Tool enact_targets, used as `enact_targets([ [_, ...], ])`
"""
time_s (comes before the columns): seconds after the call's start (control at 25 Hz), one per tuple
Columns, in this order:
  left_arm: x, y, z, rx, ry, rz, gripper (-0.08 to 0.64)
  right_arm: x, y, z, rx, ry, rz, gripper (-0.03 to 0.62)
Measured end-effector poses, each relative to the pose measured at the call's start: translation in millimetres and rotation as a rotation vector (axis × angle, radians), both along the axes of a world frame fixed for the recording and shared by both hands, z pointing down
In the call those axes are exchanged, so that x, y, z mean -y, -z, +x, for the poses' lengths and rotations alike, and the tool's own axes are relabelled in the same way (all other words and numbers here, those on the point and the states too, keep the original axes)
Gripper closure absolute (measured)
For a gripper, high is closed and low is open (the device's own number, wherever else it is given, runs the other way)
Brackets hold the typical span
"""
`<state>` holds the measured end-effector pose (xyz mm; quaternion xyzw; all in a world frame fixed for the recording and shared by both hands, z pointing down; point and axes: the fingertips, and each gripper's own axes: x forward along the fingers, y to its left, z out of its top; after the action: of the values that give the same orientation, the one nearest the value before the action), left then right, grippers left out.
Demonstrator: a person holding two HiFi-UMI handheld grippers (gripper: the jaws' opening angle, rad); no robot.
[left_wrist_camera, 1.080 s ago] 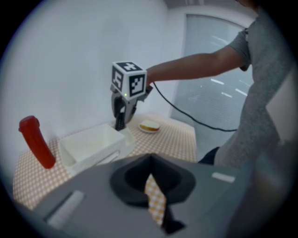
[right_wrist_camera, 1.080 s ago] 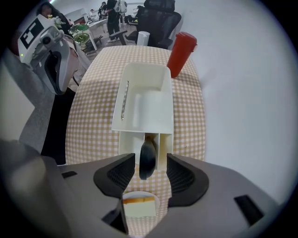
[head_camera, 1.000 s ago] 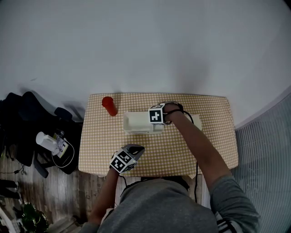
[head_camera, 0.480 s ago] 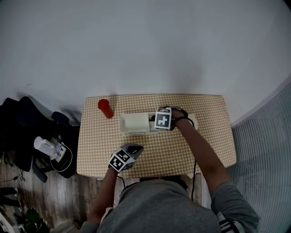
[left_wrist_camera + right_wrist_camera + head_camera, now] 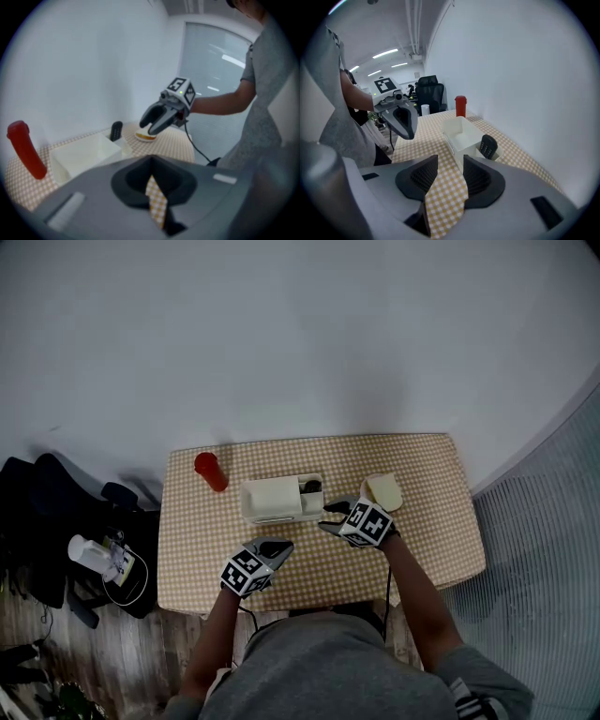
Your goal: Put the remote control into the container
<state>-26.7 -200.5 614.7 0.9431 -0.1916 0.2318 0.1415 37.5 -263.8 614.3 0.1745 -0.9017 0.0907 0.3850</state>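
Worktop (image 5: 422,512), rectangular, covered in yellow-and-white checked cloth: carries all items, none near an edge.

White rectangular plastic container (image 5: 272,517): sits towards the far side of the worktop. It has a large bare compartment and a narrow compartment at its right end.

Right gripper (image 5: 330,516): near the container's right end, apart from it and on the person's side. The jaws are spread and have just been closing a little. Nothing is between them; only cloth shows beyond.

Left gripper (image 5: 277,545): near the front edge, jaws pressed together, holding nothing.

Black remote control (image 5: 311,487): stands on end in the narrow compartment, tilted, with its top above the rim.

Assessment: placement appears complete, and the step in hand is clearing the right gripper.

Recommendations:
- Draw the gripper back towards the person, away from the protruding top of the remote control. A knock there could tip it out.
- Mind the small round plate with a pale slice (image 5: 382,491), which lies just beside the gripper on the far right.
- The red upright cylinder (image 5: 209,471) is well apart and poses no hazard.
- The left gripper need not act.
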Motion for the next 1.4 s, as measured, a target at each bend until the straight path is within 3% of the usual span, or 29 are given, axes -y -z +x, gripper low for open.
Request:
enact_targets([
  [0.28,1.7,3.2,1.3,-0.028,-0.010,-0.005,0.561,-37.2,4.2,-14.4,0.146,-0.025,-0.028,0.566],
  [0.52,-10.2,1.4,-0.3,-0.039,-0.023,-0.026,0.561,-60.9,9.9,-26.3,0.317,-0.069,-0.092,0.575],
  [0.8,-24.9,-9.6,-2.0,-0.026,-0.039,-0.051,0.561,-87.2,6.7,-32.1,0.381,-0.087,-0.113,0.575],
  [1.4,-40.8,-6.9,2.8,-0.046,-0.071,-0.053,0.561,-102.3,-7.0,-28.5,0.365,-0.120,-0.132,0.577],
])
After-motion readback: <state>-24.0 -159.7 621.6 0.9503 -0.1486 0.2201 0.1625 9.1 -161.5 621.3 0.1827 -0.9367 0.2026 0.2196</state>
